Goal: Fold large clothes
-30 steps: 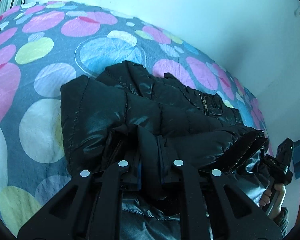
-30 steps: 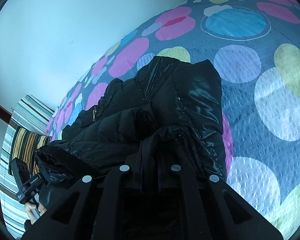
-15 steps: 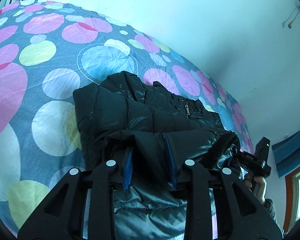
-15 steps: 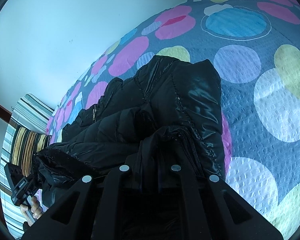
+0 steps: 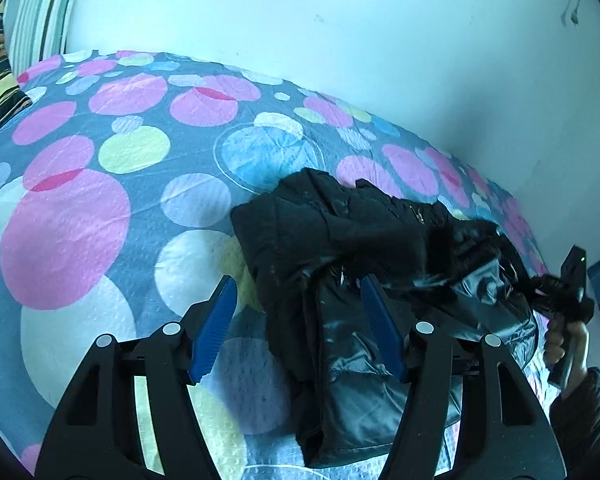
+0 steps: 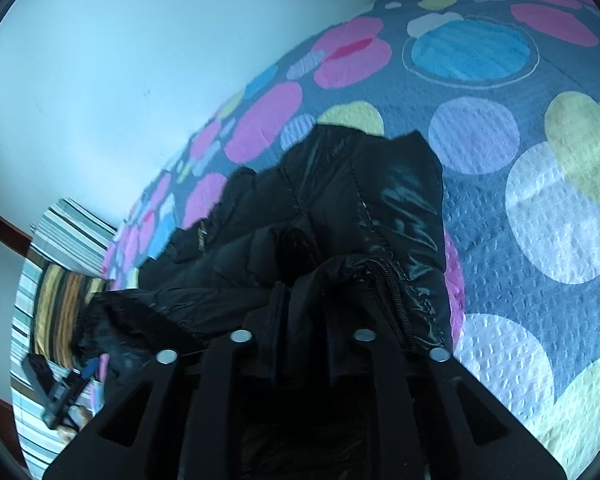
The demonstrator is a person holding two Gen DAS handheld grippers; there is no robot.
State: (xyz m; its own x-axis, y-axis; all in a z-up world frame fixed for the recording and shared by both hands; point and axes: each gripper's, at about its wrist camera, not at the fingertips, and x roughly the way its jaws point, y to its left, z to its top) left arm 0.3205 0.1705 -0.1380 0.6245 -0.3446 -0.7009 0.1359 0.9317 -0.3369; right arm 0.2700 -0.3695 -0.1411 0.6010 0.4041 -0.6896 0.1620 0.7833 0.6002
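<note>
The left gripper (image 5: 296, 300) has just been opening. Its blue pads (image 5: 214, 328) stand wide apart and grip nothing. The edge of the black jacket (image 5: 340, 248) lies between them, nearer the right pad, and is let go.

The right gripper (image 6: 300, 316) has also just been opening a little. A fold of the jacket (image 6: 340, 208) sits between its fingers, but it is too dark to tell if they still pinch it.

The jacket lies bunched and folded on the bed (image 5: 100, 208), on a spotted cover. A white wall (image 5: 340, 20) is behind it.
</note>
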